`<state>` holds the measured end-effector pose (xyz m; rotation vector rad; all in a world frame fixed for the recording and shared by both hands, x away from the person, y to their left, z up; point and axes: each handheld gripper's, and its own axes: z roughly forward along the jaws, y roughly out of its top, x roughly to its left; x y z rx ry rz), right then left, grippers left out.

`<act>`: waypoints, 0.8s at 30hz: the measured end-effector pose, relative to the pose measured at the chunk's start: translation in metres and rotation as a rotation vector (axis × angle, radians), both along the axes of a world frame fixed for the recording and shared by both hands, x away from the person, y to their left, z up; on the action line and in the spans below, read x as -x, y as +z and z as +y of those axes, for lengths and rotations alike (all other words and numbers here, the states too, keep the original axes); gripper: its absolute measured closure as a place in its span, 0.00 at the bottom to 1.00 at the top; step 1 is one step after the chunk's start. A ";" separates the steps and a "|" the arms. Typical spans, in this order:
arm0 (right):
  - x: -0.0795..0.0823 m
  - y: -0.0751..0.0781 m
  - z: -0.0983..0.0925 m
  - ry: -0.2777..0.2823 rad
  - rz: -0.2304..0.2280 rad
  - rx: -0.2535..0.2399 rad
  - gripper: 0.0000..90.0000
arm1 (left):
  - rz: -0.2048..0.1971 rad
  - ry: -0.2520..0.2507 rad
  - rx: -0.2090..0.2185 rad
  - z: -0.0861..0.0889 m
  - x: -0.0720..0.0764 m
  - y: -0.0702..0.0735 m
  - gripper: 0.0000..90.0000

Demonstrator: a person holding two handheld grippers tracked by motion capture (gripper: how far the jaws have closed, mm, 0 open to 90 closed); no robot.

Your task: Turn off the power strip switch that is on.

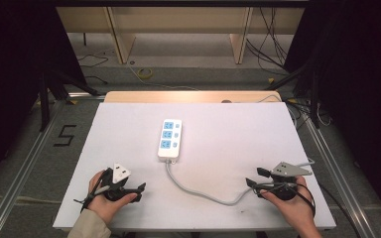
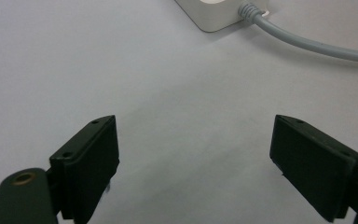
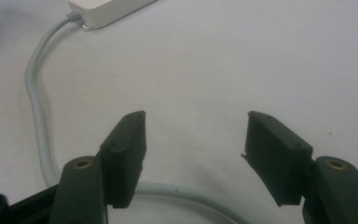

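Note:
A white power strip [image 1: 170,138] with blue sockets lies lengthwise at the middle of the white table [image 1: 228,129]. Its grey cable [image 1: 198,192] curves from the near end toward the right hand. My left gripper [image 1: 140,192] rests near the front left edge, open, jaws pointing right, nothing between them. My right gripper [image 1: 254,177] sits at the front right, open, jaws pointing left toward the cable. In the left gripper view the strip's corner [image 2: 214,14] and cable [image 2: 317,46] lie ahead. In the right gripper view the cable [image 3: 35,107] passes under the jaws.
The table's far edge meets a wooden board [image 1: 188,95]. Beyond it lie a floor with cables [image 1: 144,73] and wooden furniture legs [image 1: 121,39]. Metal rails [image 1: 25,158] run along both sides. A "5" mark [image 1: 64,135] sits on the floor at the left.

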<state>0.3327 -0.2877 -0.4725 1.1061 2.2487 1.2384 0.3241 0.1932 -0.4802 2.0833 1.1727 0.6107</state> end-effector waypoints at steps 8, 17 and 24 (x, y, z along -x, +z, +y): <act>0.000 0.001 0.000 0.000 -0.007 0.002 0.44 | -0.007 0.003 0.004 0.001 0.001 0.001 0.18; 0.000 0.001 0.001 -0.001 -0.003 -0.002 0.43 | -0.014 0.015 0.011 -0.001 -0.001 0.003 0.31; -0.001 0.000 0.002 0.002 -0.006 0.002 0.43 | 0.000 -0.009 -0.003 -0.004 -0.004 0.005 0.59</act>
